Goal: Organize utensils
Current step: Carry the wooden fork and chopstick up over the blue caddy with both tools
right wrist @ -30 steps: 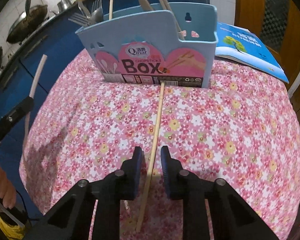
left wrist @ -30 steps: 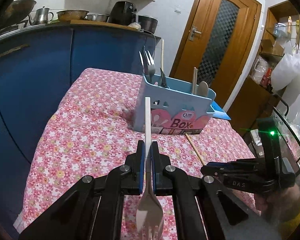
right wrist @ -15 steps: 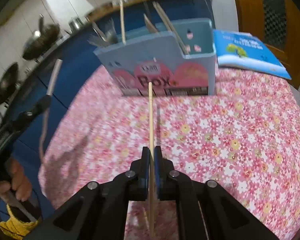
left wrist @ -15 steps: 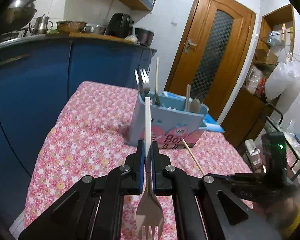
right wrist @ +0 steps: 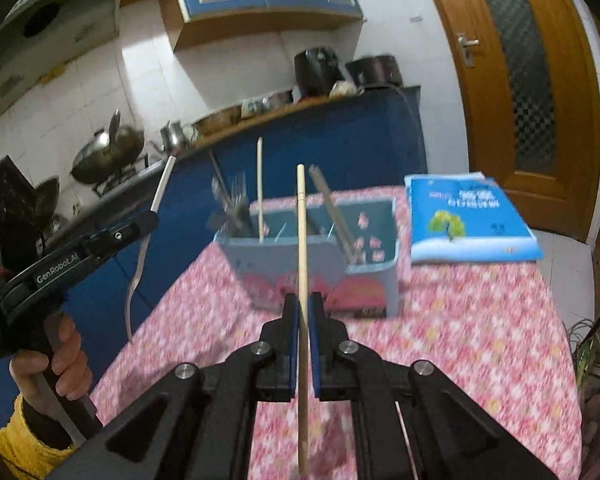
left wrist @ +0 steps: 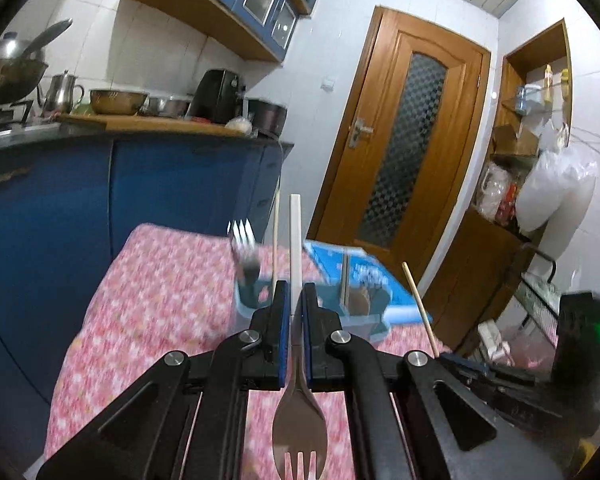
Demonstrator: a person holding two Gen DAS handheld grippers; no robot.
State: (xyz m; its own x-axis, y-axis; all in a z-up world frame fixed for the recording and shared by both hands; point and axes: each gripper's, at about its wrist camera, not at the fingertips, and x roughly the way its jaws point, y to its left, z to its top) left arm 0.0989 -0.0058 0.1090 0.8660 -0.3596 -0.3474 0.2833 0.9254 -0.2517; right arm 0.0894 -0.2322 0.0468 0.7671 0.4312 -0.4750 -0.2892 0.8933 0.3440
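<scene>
At lower centre of each wrist view, the left gripper (left wrist: 295, 312) fingers clamp a white-handled spork (left wrist: 298, 412), the right gripper (right wrist: 303, 320) fingers a wooden chopstick (right wrist: 302, 260). "GenRobot.AI" is printed on the left gripper. The blue utensil box (right wrist: 320, 256) stands mid-frame on the floral table (right wrist: 480, 340); its label is blurred.
</scene>
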